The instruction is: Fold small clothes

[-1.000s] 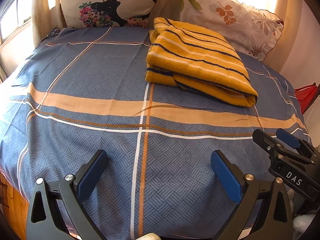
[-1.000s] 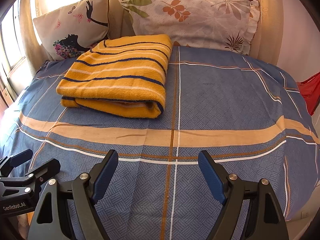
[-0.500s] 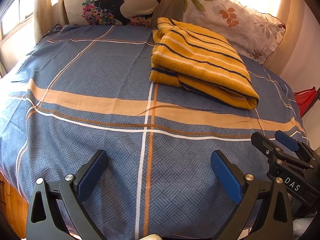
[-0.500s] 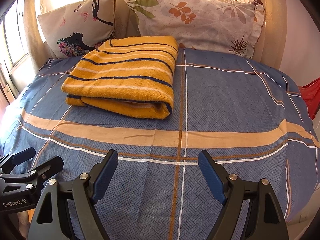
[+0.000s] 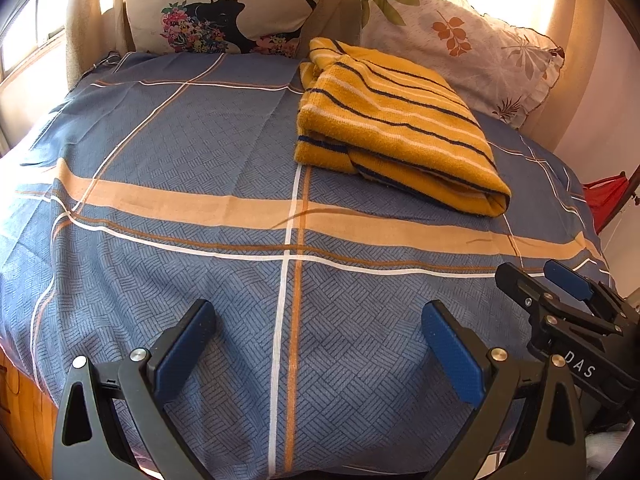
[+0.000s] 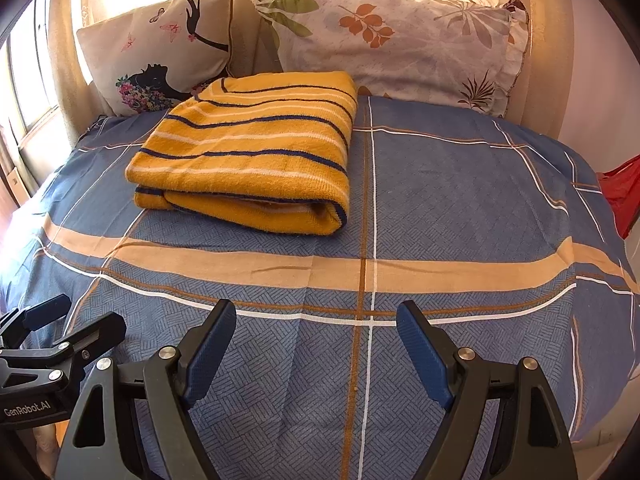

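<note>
A folded mustard-yellow garment with navy and white stripes (image 5: 394,126) lies near the head of the bed; it also shows in the right wrist view (image 6: 256,156). My left gripper (image 5: 318,314) is open and empty over the near part of the bed, well short of the garment. My right gripper (image 6: 316,316) is open and empty, also at the near edge. The right gripper shows at the right of the left wrist view (image 5: 548,280). The left gripper shows at the lower left of the right wrist view (image 6: 60,320).
The bed has a blue checked sheet (image 5: 200,152) with tan and white bands. Two pillows lean at the head: one with a lady print (image 6: 160,48), one with leaves (image 6: 392,36). A red item (image 6: 622,192) sits off the right edge. A window is at left.
Both grippers have moved a little forward toward the garment, so it looks larger and lower in both views. Both stay open and empty. The garment has not moved.
</note>
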`<action>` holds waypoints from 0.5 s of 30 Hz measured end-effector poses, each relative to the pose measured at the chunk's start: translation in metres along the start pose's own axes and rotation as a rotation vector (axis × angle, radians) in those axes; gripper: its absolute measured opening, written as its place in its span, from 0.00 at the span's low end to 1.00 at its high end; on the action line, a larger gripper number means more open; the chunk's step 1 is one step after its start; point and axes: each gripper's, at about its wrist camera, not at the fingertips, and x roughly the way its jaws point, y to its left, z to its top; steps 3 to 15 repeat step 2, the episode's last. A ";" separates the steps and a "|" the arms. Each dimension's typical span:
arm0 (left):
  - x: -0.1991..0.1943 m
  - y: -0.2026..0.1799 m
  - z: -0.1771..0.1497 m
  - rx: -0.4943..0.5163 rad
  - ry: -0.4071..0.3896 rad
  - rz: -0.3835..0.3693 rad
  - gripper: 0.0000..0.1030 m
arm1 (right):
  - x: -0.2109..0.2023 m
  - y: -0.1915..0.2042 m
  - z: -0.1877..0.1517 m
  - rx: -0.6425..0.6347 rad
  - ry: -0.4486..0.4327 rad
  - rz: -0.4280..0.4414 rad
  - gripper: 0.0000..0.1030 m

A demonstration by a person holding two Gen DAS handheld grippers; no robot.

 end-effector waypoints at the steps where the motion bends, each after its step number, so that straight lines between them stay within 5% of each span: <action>1: 0.000 -0.001 0.000 0.002 0.001 0.001 1.00 | 0.000 -0.001 0.000 0.002 0.000 0.000 0.84; 15: 0.000 -0.001 0.000 0.004 0.002 0.001 1.00 | 0.000 -0.001 0.000 0.003 0.000 0.001 0.84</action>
